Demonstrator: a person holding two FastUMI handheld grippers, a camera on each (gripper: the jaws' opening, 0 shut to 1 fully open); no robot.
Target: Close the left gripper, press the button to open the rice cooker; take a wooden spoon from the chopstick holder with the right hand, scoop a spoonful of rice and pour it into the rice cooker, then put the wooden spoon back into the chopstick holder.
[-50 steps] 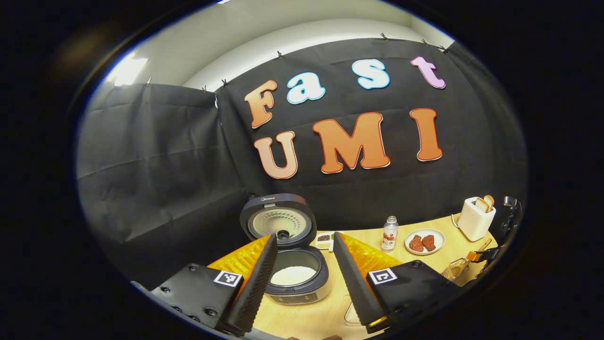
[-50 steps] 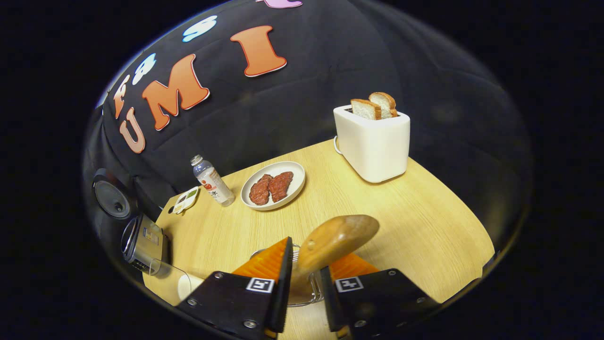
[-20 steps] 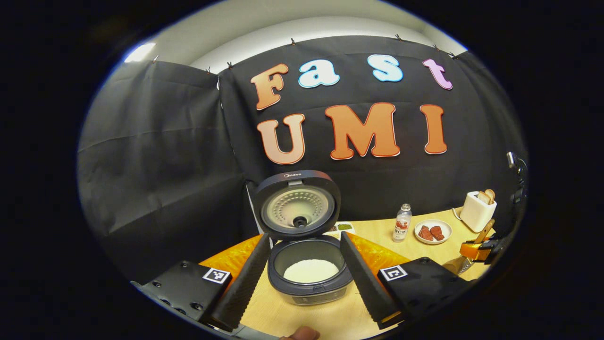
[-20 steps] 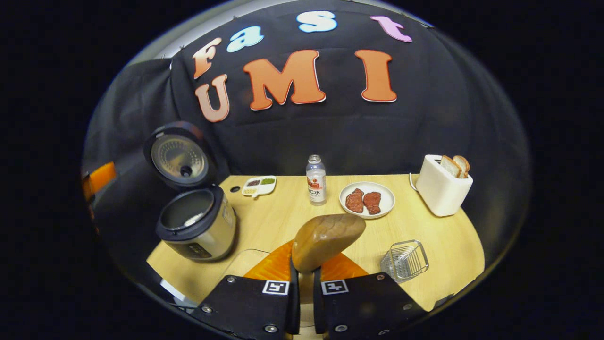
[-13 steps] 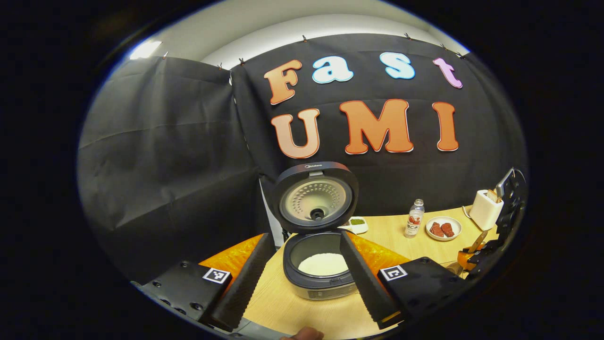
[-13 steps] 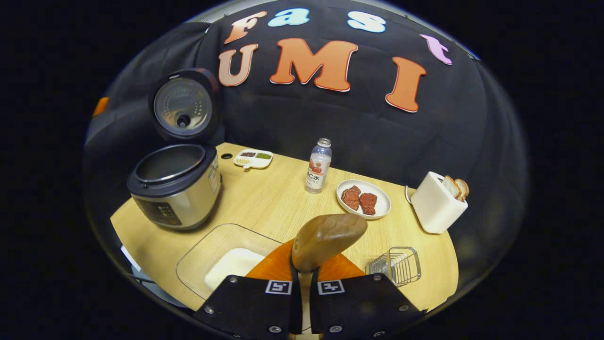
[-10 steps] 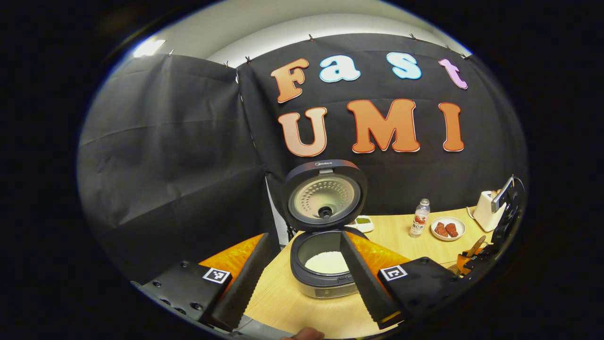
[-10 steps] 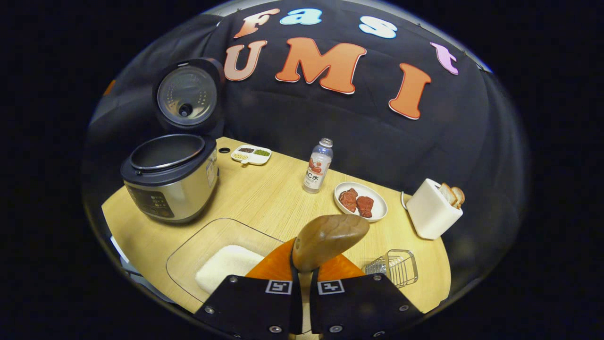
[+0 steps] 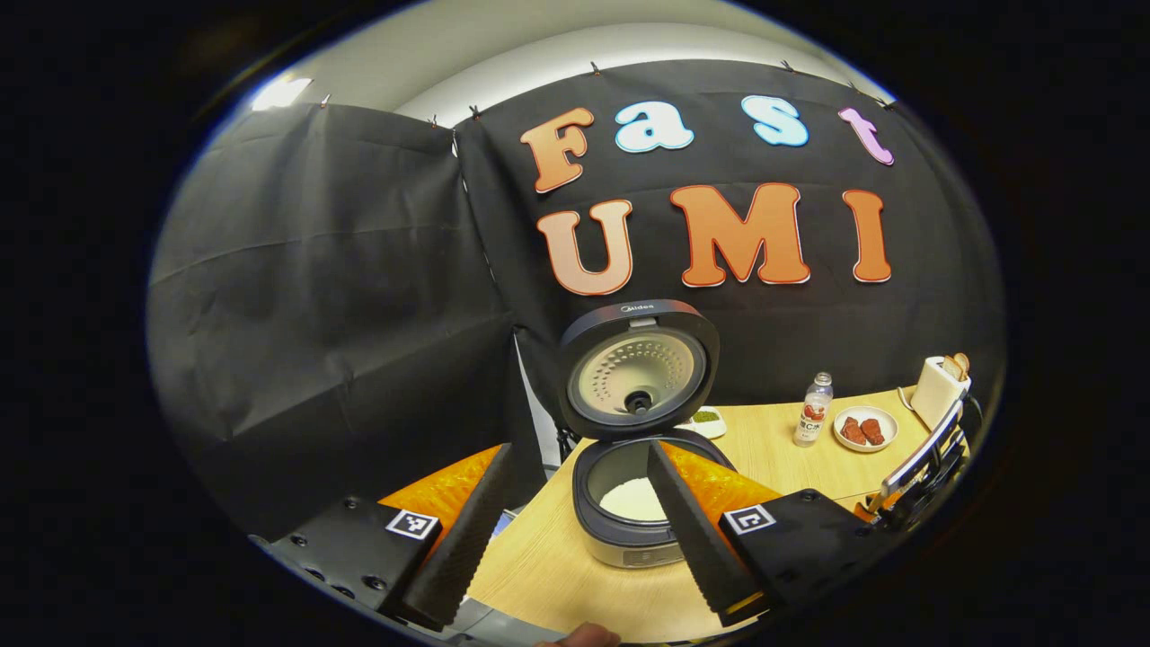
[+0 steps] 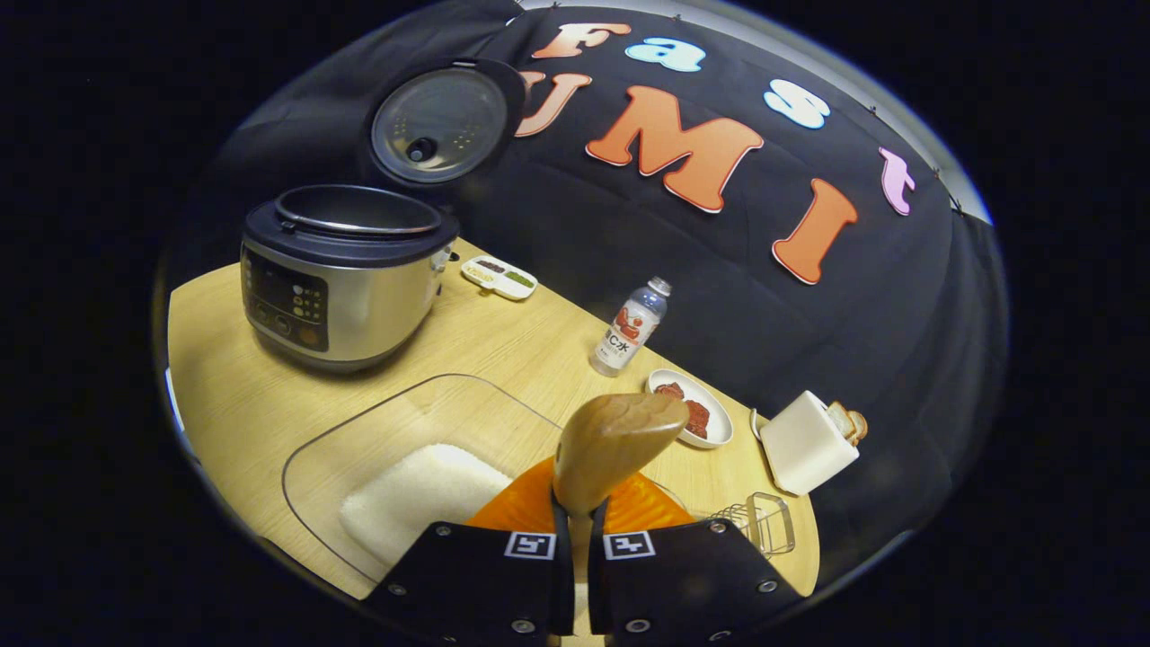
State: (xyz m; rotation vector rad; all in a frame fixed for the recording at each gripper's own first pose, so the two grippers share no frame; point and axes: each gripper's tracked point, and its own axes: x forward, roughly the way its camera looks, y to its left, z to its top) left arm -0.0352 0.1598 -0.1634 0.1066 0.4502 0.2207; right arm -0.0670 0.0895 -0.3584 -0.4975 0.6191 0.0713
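Right gripper view: the right gripper (image 10: 573, 530) clamps a wooden spoon (image 10: 615, 440) at lower centre; the open cooker (image 10: 346, 270) sits upper left. Left gripper (image 9: 575, 512) gapes wide; "Midea" marks the lid (image 9: 638, 368).

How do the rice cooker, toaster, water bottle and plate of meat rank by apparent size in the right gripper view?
Largest to smallest as they look:
1. rice cooker, lid up
2. toaster
3. water bottle and plate of meat: too alike to rank

The cooker sits nearer the camera, so its lead is partly nearness.
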